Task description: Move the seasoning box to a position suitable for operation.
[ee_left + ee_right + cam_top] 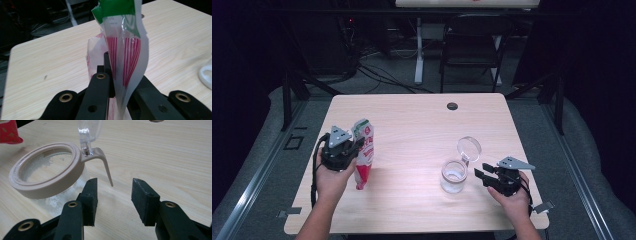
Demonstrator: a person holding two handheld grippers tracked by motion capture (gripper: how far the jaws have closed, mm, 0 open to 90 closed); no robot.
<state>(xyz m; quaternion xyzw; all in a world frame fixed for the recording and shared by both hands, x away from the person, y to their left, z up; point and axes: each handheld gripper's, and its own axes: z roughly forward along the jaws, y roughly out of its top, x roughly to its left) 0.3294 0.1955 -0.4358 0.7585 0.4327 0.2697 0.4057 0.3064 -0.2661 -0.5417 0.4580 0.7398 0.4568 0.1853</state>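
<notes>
Wooden table (412, 120): one pouch (363, 152) gripped by left tongs (354, 145), one jar (454, 176), right tongs (481, 170) open.

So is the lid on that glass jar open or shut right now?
Open. The jar's clear lid is flipped up behind its tan rim, leaving the mouth uncovered.

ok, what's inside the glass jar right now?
The glass jar has its hinged lid flipped open. Inside, whitish powdery residue clings to the walls and bottom; otherwise it looks empty. The tan rim hides the part of the near wall just beneath it.
</notes>
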